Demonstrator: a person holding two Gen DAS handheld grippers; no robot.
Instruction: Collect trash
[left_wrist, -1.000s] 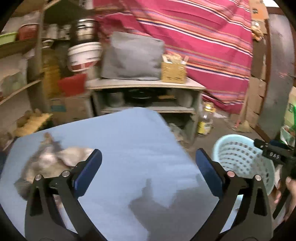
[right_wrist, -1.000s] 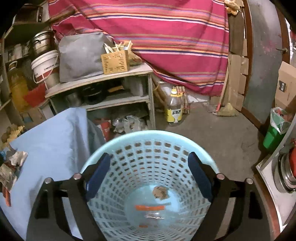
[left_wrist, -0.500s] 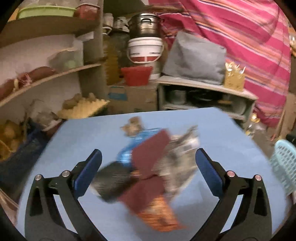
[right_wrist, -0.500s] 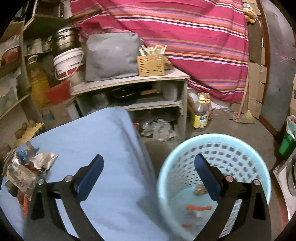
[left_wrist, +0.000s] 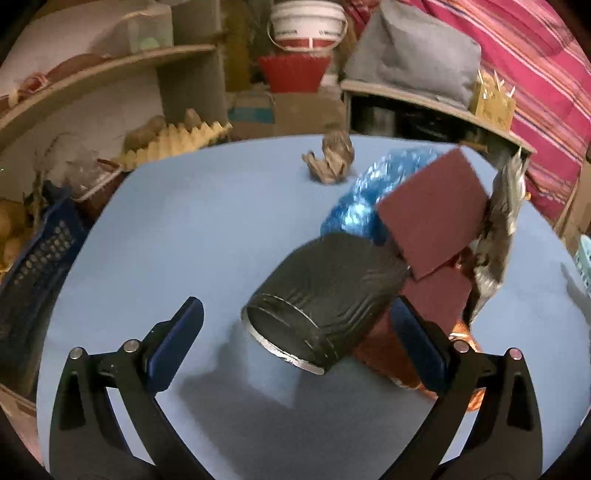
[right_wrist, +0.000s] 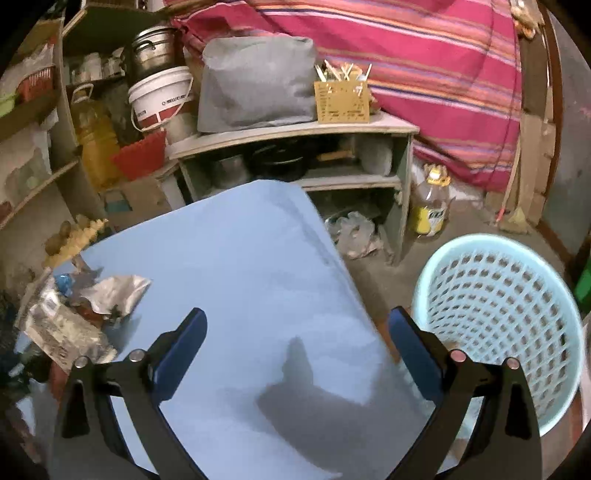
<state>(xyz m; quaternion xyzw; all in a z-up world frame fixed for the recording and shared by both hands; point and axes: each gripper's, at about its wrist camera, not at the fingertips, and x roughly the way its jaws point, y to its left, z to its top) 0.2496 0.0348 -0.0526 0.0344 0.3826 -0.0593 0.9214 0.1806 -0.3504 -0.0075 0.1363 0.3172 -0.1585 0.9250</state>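
A trash pile lies on the blue table (left_wrist: 192, 236): a black crushed cup (left_wrist: 325, 299) on its side, dark red cartons (left_wrist: 432, 210), a blue wrapper (left_wrist: 369, 192), a silver foil bag (left_wrist: 498, 229), a brown crumpled paper (left_wrist: 330, 162). My left gripper (left_wrist: 295, 347) is open, its jaws just in front of the black cup, not touching it. My right gripper (right_wrist: 295, 350) is open and empty over the table's right part. The light blue basket (right_wrist: 495, 325) stands on the floor to its right. The pile shows at the left in the right wrist view (right_wrist: 74, 310).
Shelves with a white bucket (right_wrist: 159, 99), a grey bag (right_wrist: 258, 77) and a yellow box (right_wrist: 341, 101) stand behind the table. An oil bottle (right_wrist: 432, 206) stands on the floor. A dark blue crate (left_wrist: 33, 258) is left of the table.
My left gripper has swung left and closed in on the trash pile; the black cup now lies between its jaws' line. My right gripper has moved left from above the basket to over the table.
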